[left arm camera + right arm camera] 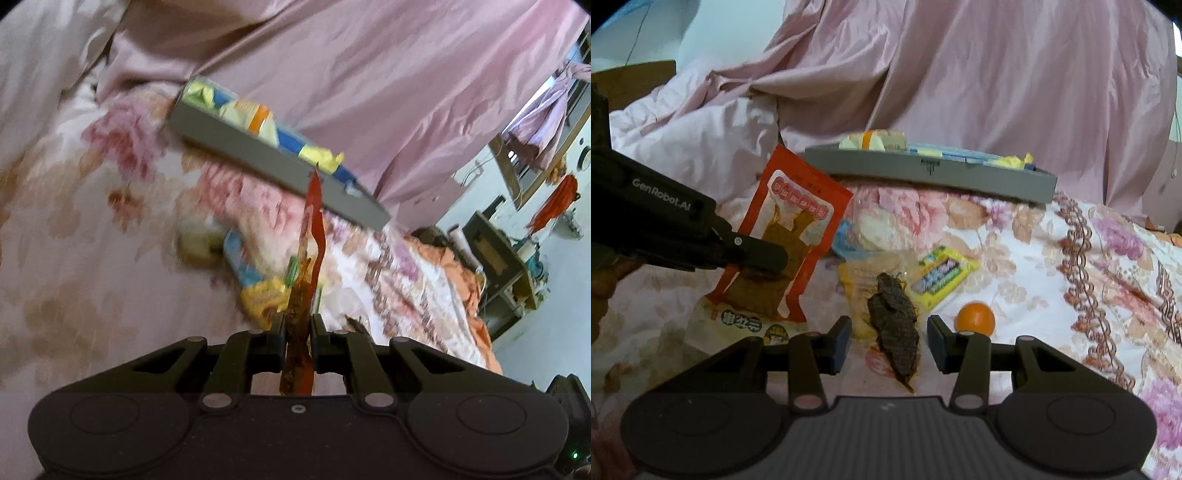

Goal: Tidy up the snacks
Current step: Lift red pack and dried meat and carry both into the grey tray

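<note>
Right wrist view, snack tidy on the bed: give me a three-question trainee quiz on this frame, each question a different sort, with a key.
1. True or false: the left gripper is shut on the red snack packet.
2. Multiple choice: what lies on the bedspread between the open jaws of the right gripper? A) the orange ball B) the dark dried snack in a clear wrapper C) the yellow-green packet
3. Fill in: the grey tray already holds ____.

Key: 1 true; 2 B; 3 several snack packets, yellow, blue and orange.
</note>
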`<state>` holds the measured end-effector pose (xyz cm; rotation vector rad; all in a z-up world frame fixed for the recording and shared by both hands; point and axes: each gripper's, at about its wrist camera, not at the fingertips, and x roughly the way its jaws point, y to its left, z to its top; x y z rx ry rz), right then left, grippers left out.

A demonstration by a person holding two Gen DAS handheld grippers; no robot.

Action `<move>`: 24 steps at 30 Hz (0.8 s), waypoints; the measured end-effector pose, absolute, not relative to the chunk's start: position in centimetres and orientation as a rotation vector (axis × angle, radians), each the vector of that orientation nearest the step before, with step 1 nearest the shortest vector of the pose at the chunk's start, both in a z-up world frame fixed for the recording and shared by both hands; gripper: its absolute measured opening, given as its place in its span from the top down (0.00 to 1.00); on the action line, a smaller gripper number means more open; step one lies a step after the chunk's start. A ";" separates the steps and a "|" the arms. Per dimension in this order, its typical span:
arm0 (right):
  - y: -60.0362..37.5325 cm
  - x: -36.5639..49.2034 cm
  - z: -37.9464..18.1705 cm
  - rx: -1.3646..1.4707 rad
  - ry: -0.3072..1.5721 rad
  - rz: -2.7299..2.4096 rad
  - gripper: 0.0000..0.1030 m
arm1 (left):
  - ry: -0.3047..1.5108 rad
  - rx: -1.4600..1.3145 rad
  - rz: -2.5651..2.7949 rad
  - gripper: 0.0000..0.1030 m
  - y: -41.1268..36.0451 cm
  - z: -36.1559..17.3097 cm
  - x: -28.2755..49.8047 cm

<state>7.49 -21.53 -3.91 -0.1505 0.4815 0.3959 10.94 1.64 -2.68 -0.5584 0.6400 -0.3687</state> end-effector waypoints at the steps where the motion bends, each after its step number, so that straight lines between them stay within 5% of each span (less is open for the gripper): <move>1: -21.6 7.8 -3.4 -0.153 0.473 0.401 0.53 | 0.625 -0.567 -0.369 0.87 1.7 -2.1 11.4; 13: -22.1 16.3 4.8 -0.310 0.322 0.443 0.52 | 0.378 -0.562 -0.348 0.87 1.4 5.8 21.4; 24: -21.6 28.4 7.8 -0.350 0.320 0.361 0.52 | 0.363 -0.557 -0.318 0.87 0.7 6.4 31.3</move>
